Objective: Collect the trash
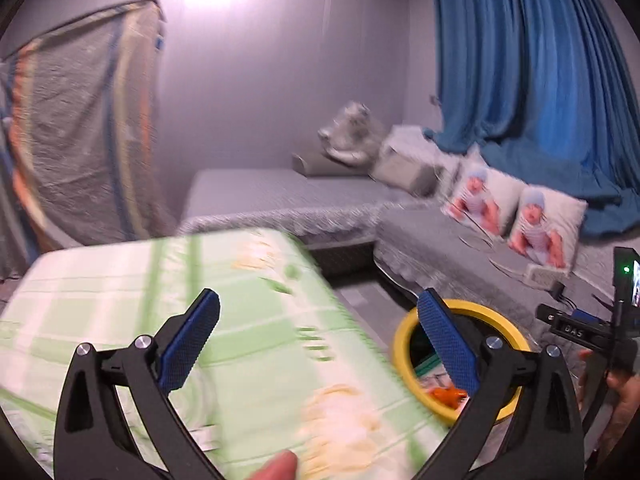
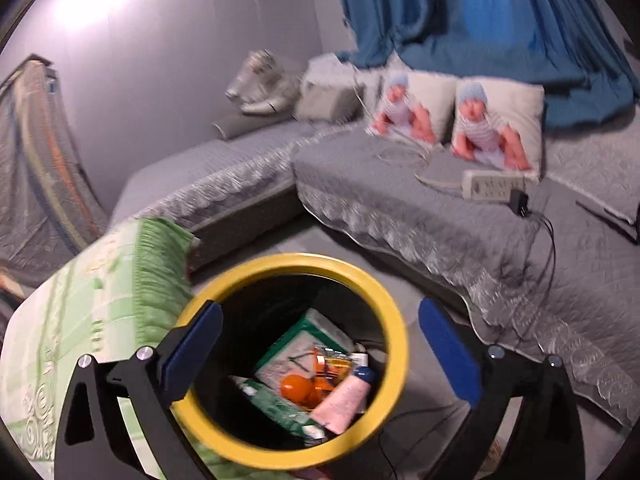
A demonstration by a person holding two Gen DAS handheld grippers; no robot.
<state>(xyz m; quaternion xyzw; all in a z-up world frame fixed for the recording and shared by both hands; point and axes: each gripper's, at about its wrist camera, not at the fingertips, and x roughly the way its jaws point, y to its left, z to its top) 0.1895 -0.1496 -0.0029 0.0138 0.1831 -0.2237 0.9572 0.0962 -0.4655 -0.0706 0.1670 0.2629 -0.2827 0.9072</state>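
Your left gripper (image 1: 318,338): fingers spread wide, nothing between them, held above the right edge of the table covered in a green checked cloth (image 1: 168,320). Your right gripper (image 2: 320,344): fingers likewise spread wide and empty, held directly over the mouth of the bin. Bin (image 2: 394,320): round, yellow rim, dark inside, standing on the grey floor just beside the table's right edge, between the table and the grey sofa (image 2: 440,216); in the left wrist view its rim (image 1: 404,332) shows behind your right-hand finger. Trash, all lying at the bottom of the bin: one pink tube (image 2: 346,402) leaning toward the near wall, one orange piece (image 2: 298,388) touching the tube, one green-edged packet (image 2: 300,344) behind both, one green wrapper (image 2: 276,406) along the left side, plus small wrappers too blurred to name. On the sofa seat: one white power strip (image 2: 494,188) with a black plug (image 2: 519,202) touching its right end and a cable running over the front edge. Against the sofa back: two cushions printed with a baby (image 2: 496,128), side by side, touching. Behind them: blue curtain (image 2: 460,12), its hem resting on the sofa. Left of the room: striped cloth (image 1: 80,132) hanging against the wall. Both views are blurred.
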